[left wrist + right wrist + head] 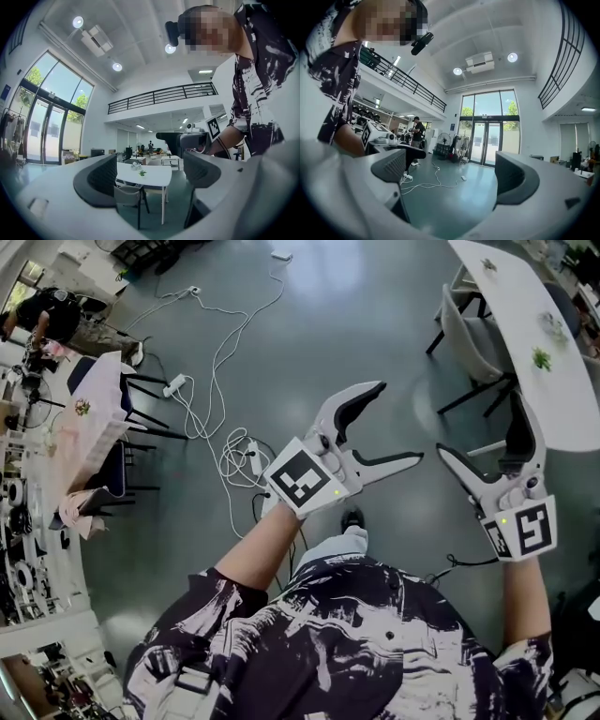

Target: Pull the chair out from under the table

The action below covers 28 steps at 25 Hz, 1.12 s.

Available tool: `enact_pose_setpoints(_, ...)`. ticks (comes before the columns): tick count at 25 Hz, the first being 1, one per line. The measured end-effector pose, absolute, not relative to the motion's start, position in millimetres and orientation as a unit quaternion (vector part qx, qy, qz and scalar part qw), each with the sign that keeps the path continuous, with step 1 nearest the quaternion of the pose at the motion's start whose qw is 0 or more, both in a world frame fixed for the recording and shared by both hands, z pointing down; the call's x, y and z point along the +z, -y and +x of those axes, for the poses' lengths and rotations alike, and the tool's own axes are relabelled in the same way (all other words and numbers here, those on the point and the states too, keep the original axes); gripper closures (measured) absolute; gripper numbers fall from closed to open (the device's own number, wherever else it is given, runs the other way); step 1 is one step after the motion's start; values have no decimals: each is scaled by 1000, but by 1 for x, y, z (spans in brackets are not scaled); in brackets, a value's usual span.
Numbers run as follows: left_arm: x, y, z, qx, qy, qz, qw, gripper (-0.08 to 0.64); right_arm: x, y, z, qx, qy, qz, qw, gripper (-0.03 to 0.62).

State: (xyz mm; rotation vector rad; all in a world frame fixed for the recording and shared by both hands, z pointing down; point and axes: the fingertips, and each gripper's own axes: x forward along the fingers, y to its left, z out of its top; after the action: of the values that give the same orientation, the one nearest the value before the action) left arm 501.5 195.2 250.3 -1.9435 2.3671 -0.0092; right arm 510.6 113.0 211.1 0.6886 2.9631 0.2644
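Chair [461, 326] well beyond spread fingers [356, 403]

I have bare floor [356, 324] ahead, with nothing between me and the chair [464, 329], tucked against the bench [520, 315] at my right. White cables [208, 381] sprawl over the floor at my left.

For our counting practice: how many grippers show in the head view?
2. The left gripper is at centre above the floor, jaws apart and empty. The right gripper is at the right, near the table, jaws also apart and empty. None looks hidden.
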Motion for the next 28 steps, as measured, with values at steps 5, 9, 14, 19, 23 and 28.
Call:
enact_pose_setpoints(5,247,-216,442,-3,-776,-629,43,138,204,-134,450,94,-967,232,50,44)
enact_pose_setpoints(9,243,-220,399,1,-783,-621,36,138,193,-136,401,94,-965,240,57,44)
enact_pose_setpoints(14,238,-219,337,0,-789,-613,34,138,185,-137,334,96,-961,253,62,44)
enact_pose_setpoints(19,272,-187,204,-15,-796,-604,31,138,217,-109,195,84,-955,273,75,44)
enact_pose_setpoints(23,291,-162,107,-20,-796,-605,20,138,234,-86,95,72,-955,276,80,44)
enact_pose_setpoints(28,288,-126,38,-26,-784,-620,18,138,236,-53,27,64,-958,270,72,44)
